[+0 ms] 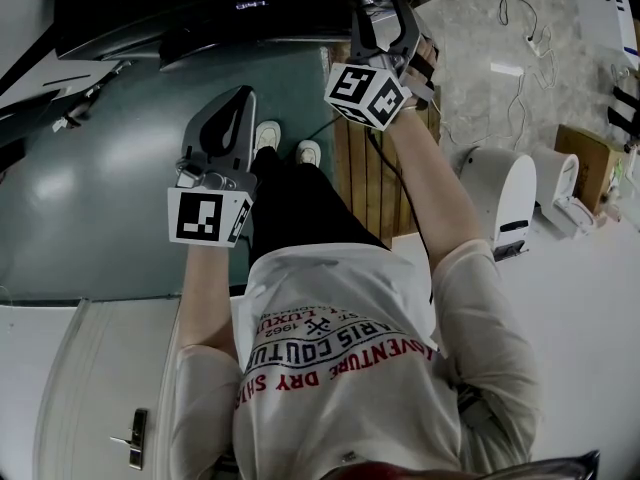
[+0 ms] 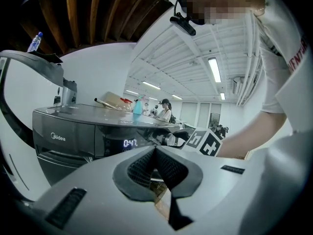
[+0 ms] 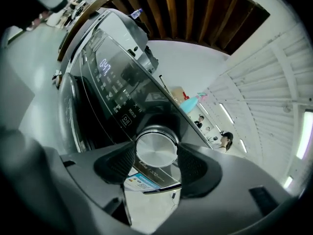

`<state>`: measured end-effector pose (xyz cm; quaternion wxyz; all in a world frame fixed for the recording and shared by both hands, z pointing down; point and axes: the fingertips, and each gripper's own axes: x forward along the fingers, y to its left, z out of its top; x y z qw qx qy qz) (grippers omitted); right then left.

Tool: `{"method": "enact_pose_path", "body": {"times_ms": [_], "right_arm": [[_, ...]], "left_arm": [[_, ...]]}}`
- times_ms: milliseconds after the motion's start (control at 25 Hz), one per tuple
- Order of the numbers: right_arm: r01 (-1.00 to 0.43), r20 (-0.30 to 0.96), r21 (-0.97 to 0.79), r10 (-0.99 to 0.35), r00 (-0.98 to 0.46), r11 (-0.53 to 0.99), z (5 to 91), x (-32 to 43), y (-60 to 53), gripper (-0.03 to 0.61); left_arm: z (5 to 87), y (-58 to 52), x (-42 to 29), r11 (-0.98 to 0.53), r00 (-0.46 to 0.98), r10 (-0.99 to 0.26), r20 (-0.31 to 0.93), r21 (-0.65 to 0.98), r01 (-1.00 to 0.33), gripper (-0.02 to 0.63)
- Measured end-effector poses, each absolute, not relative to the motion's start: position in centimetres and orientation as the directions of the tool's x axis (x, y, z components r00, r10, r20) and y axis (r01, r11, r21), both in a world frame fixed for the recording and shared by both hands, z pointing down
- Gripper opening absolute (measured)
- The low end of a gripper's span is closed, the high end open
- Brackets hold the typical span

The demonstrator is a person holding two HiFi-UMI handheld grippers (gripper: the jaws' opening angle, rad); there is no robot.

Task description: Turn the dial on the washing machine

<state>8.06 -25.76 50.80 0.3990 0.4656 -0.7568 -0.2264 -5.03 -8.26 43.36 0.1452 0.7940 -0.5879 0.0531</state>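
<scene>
the right gripper (image 3: 156, 156) is reaching up to the front of the washing machine (image 3: 93, 106). its jaws are standing fairly wide, with the round silver dial (image 3: 156, 148) between them. the two dark ribbed pads (image 3: 117, 163) are pressing against the dial's rim, one on each side, so this gripper is gripping the dial. the dial is sitting on the washing machine's dark control panel. a play-and-pause button (image 3: 126, 120) is sitting near it, and a lit display (image 3: 104, 65) farther along the panel is showing 0:47. a coloured sticker (image 3: 142, 180) is lying on the washing machine's front just beside the dial.

in the head view the right gripper (image 1: 383, 3) is pointing at the dark washing machine (image 1: 200, 18), and its marker cube (image 1: 365, 93) is facing the camera. the dial itself is not showing clearly there.

the left gripper (image 1: 242, 96) is hanging in front of the washing machine, well apart from the control panel and to the left of the right gripper. in the left gripper view its jaws are resting closed, the mesh pads (image 2: 139, 168) are touching each other, and nothing is sitting between them. beyond them the washing machine (image 2: 63, 136) is showing the same display (image 2: 130, 142). the right gripper's marker cube (image 2: 205, 143) is showing to the right of that display. a blue spray bottle (image 2: 138, 105) is standing on top of the washing machine.
</scene>
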Motion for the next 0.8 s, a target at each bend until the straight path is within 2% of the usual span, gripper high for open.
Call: {"method": "enact_pose_path", "body": {"times_ms": [360, 800], "right_arm": [[-0.756, 0.459, 0.447, -0.848, -0.266, 0.479, 50.57, 8.32, -25.99, 0.29], [-0.823, 0.482, 0.317, -0.828, -0.288, 0.471, 50.62, 8.48, -25.94, 0.288]], "left_arm": [[43.31, -8.17, -5.48, -0.255, 0.293, -0.921, 0.255, 0.172, -0.951, 0.015], [43.19, -8.29, -5.68, -0.261, 0.298, -0.92, 0.255, 0.168, -0.95, 0.015]]}}
